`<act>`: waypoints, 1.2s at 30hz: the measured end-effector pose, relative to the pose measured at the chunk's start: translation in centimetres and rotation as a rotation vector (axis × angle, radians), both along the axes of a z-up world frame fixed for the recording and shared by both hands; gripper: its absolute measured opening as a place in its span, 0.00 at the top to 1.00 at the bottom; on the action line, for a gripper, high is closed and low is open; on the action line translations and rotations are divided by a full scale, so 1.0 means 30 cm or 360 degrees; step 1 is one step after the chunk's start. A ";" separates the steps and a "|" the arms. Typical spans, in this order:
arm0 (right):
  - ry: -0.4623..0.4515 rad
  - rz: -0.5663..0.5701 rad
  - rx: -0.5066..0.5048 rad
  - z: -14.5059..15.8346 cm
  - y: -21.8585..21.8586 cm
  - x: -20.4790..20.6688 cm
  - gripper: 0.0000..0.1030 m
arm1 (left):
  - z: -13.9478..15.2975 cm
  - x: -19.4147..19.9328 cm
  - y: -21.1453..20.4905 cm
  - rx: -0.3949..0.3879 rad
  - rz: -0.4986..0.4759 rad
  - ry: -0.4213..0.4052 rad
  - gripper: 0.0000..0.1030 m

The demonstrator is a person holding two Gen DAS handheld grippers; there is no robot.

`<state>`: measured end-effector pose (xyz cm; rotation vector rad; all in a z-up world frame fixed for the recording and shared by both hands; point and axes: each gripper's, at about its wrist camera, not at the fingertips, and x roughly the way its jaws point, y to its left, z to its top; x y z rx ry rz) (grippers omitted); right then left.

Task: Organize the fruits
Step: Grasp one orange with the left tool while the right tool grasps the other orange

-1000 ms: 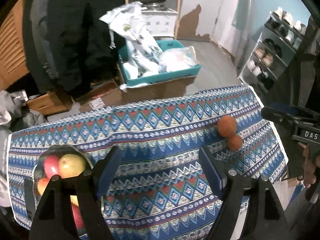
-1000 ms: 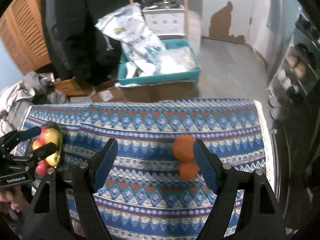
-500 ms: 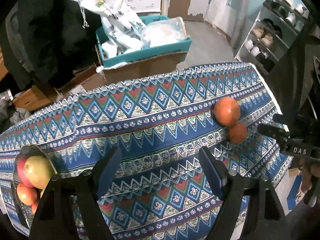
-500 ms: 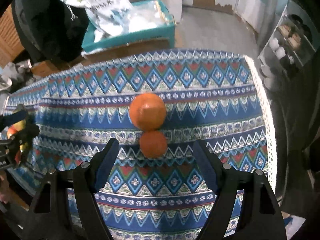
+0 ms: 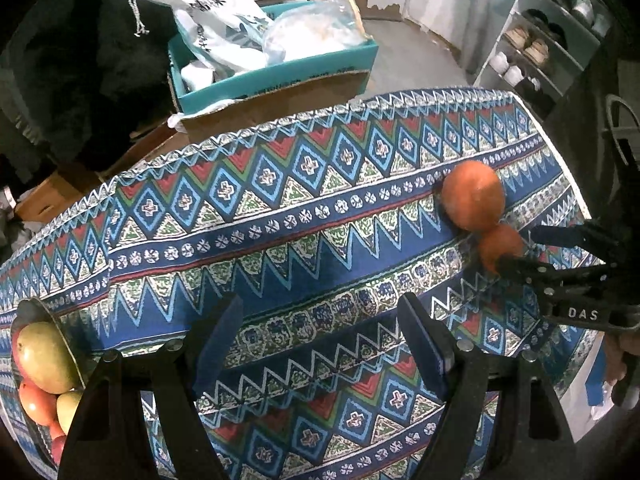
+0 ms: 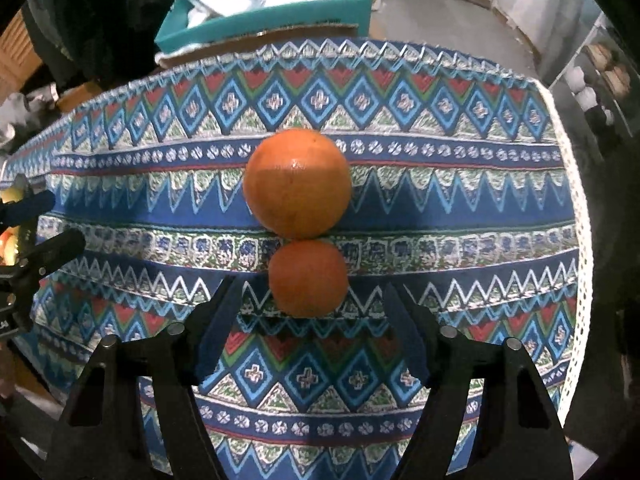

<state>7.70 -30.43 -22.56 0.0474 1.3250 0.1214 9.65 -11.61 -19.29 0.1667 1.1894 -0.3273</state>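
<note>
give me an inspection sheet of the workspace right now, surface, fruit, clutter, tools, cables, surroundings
Surface: patterned tablecloth covers the table.
Job's things: large orange touching small orange; bowl of mixed fruit at the left edge.
Clutter: nothing seen on the cloth.
Grippers: right tool open, jaws just closing, either side of the small orange's near edge, pads not pressing it; left tool open over bare cloth, empty.
Cables: nothing seen.
Surroundings: teal box of bags on cardboard behind the table; shoe rack to the right.
</note>
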 end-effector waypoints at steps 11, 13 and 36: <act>0.0013 0.0014 0.0041 -0.050 0.028 0.009 0.55 | -0.022 -0.003 -0.048 0.0000 -0.0057 0.0021 0.22; 0.0003 -0.0001 0.0050 -0.037 0.011 0.003 0.56 | -0.023 -0.001 -0.061 -0.0008 -0.0060 0.0033 0.22; -0.0224 -0.0365 0.0099 0.085 -0.292 0.002 0.78 | -0.016 0.088 -0.378 -0.0129 -0.0174 0.0071 0.20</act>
